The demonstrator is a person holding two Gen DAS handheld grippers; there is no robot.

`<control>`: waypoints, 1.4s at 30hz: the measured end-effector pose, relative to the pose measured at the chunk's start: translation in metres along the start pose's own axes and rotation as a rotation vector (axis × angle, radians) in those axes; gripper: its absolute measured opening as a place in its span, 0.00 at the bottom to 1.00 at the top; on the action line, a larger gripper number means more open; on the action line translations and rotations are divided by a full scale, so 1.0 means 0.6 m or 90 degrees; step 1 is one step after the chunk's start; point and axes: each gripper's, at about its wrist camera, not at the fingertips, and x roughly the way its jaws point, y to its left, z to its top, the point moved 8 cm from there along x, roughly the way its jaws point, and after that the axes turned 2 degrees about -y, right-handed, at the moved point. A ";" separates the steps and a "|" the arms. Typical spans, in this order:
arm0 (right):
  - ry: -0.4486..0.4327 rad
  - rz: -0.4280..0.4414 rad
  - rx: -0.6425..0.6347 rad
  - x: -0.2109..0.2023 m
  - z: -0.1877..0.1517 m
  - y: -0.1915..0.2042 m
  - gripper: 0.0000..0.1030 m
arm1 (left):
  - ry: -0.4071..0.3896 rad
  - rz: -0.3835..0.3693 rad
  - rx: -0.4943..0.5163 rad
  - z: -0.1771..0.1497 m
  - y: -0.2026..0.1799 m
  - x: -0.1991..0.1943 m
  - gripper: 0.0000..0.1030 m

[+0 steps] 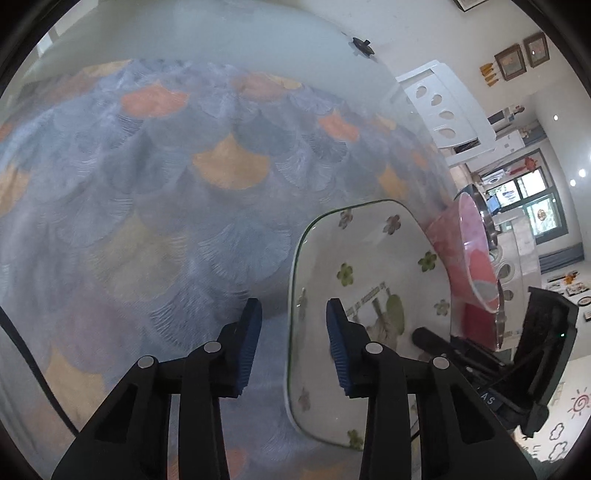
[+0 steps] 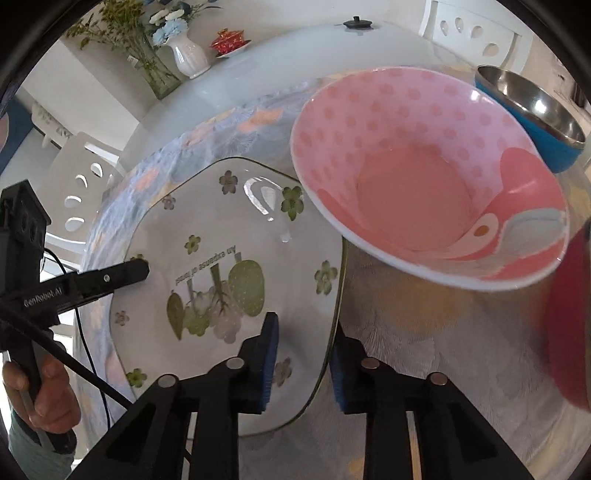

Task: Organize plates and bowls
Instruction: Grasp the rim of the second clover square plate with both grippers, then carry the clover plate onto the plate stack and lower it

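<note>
A white square plate with green flowers (image 2: 229, 258) lies on the patterned tablecloth; it also shows in the left wrist view (image 1: 369, 295). My left gripper (image 1: 293, 347) is open, with the plate's left rim between its fingers. My right gripper (image 2: 303, 365) is open, with the plate's near right rim between its fingers. A pink dotted bowl (image 2: 424, 177) sits beside the plate on the right, its rim overlapping the plate's corner; it shows in the left wrist view (image 1: 476, 251) past the plate. A steel bowl with a blue outside (image 2: 535, 110) stands behind it.
The table is covered by a blue and orange fan-pattern cloth (image 1: 184, 184). A white vase with flowers (image 2: 188, 51) and a red lidded cup on a saucer (image 2: 229, 40) stand at the far side. A red object (image 2: 569, 325) is at the right edge. White chairs (image 2: 476, 26) surround the table.
</note>
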 end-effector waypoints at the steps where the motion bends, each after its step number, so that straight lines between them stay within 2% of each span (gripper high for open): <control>1: -0.004 0.008 0.002 0.000 0.002 -0.001 0.22 | 0.002 -0.007 0.001 0.000 -0.002 0.002 0.31; 5: -0.008 0.010 -0.022 0.002 0.003 0.004 0.22 | -0.001 -0.025 0.021 -0.001 -0.021 0.007 0.31; 7: -0.007 0.004 -0.044 0.002 0.002 0.009 0.23 | -0.023 0.018 0.068 -0.005 -0.030 0.002 0.30; 9: 0.000 0.014 -0.046 0.002 -0.002 0.011 0.23 | -0.033 0.036 0.090 -0.011 -0.034 -0.006 0.30; 14: 0.008 0.044 -0.065 -0.015 -0.021 0.036 0.23 | -0.040 0.040 0.086 -0.038 -0.017 -0.051 0.30; 17: 0.014 0.046 -0.094 -0.017 -0.033 0.063 0.23 | -0.033 0.057 0.059 -0.063 0.008 -0.065 0.30; 22: 0.040 0.049 -0.124 0.005 -0.052 0.088 0.23 | -0.024 0.042 0.010 -0.094 0.038 -0.067 0.30; 29: 0.038 0.061 -0.120 0.009 -0.058 0.086 0.23 | -0.031 0.066 0.042 -0.098 0.028 -0.060 0.30; 33: 0.038 0.078 -0.123 -0.003 -0.058 0.086 0.23 | -0.056 0.044 0.058 -0.097 0.010 -0.087 0.30; 36: 0.026 0.089 -0.132 -0.024 -0.057 0.092 0.23 | -0.070 0.078 0.087 -0.104 -0.003 -0.101 0.30; 42: 0.001 0.084 -0.169 -0.061 -0.066 0.117 0.23 | -0.110 0.064 0.060 -0.115 -0.011 -0.143 0.30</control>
